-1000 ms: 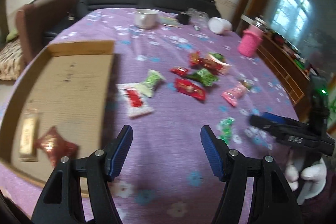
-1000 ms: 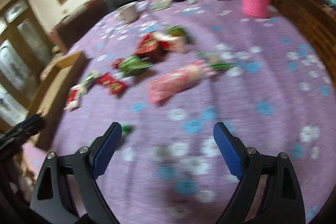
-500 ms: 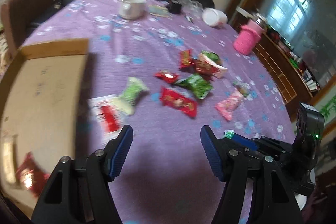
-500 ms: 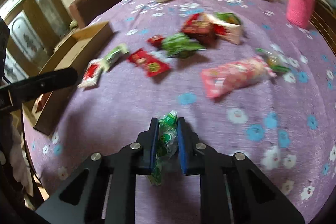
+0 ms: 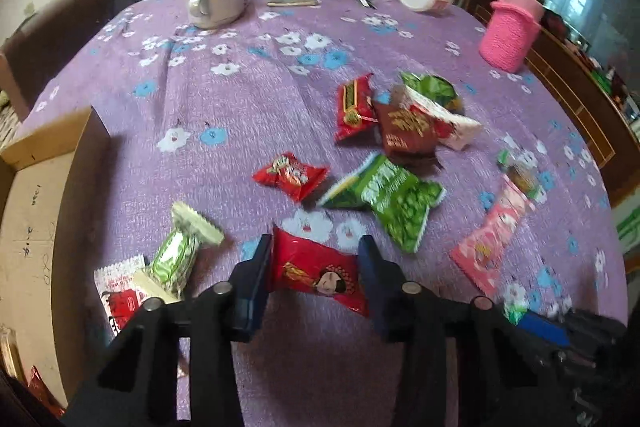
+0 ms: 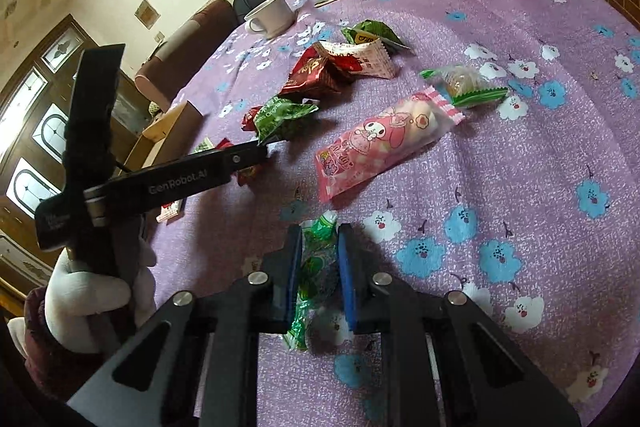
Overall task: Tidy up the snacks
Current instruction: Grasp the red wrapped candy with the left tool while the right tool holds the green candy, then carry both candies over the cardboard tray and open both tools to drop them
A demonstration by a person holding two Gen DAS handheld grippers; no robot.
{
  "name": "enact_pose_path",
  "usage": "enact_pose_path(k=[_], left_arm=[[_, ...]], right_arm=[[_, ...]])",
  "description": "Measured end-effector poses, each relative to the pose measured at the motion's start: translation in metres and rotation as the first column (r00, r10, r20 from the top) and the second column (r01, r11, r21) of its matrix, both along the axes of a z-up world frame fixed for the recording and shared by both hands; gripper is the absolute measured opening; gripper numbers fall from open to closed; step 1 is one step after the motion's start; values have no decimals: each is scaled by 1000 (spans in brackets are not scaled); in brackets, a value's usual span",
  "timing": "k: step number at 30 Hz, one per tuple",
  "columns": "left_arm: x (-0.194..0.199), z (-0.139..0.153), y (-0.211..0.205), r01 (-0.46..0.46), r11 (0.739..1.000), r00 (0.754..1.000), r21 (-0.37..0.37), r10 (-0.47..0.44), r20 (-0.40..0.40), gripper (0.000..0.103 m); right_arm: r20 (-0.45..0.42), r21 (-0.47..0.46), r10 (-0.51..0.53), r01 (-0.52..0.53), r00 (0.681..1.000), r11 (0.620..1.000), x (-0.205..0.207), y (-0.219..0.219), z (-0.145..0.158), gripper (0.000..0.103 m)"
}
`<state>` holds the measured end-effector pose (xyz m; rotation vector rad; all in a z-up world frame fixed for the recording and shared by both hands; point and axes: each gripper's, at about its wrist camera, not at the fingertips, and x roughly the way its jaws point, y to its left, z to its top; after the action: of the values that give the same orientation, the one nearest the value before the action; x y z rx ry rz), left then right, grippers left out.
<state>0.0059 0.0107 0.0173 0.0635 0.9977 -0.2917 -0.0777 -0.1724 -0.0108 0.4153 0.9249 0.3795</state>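
tool [image 6: 319, 269] over purple floral tablecloth [image 6: 520, 163]

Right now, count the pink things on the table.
2: the pink knitted holder near the far right edge, and the pink marshmallow packet lying flat right of the green pea packet. None seems hidden.

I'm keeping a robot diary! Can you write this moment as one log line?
left claw: closing around red snack packet | right claw: shut on green candy | cardboard box: at left
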Motion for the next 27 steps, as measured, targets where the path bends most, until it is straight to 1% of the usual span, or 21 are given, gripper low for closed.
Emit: enact_pose_path(k=[3,7,9,11,14,17,22,24,27], left_arm=[[-10,2,9,3,1000,1000,4,-3,-6,38],[-25,5,20,5,999,1000,-33,-6,-12,33],[-33,9,29,-5,997,1000,-80,4,-9,28],[-43,16,41,-18,990,1000,-143,18,3,22],[-55,26,59,-31,980,999,-199,37,29,17],[-68,34,73,-25,967,997,-253,42,64,16],[-79,39,79,14,955,996,-296,12,86,16],[-83,42,84,22,944,995,-328,11,97,16],[-87,51,97,6,934,992,-359,40,121,16]], right_arm=[[0,3,9,-9,1000,1000,2,1,-1,19],[8,4,31,-31,999,1000,1,5,0,19],[21,4,45,-45,999,999,0,8,2,19],[37,4,52,-53,998,999,-1,9,4,19],[59,2,64,-64,996,998,-4,11,7,19],[82,-12,70,-69,994,998,-6,15,11,18],[115,-63,55,-48,992,997,-13,19,18,17],[114,-60,52,-46,992,997,-15,20,21,17],[111,-45,68,-63,992,997,-18,24,29,17]])
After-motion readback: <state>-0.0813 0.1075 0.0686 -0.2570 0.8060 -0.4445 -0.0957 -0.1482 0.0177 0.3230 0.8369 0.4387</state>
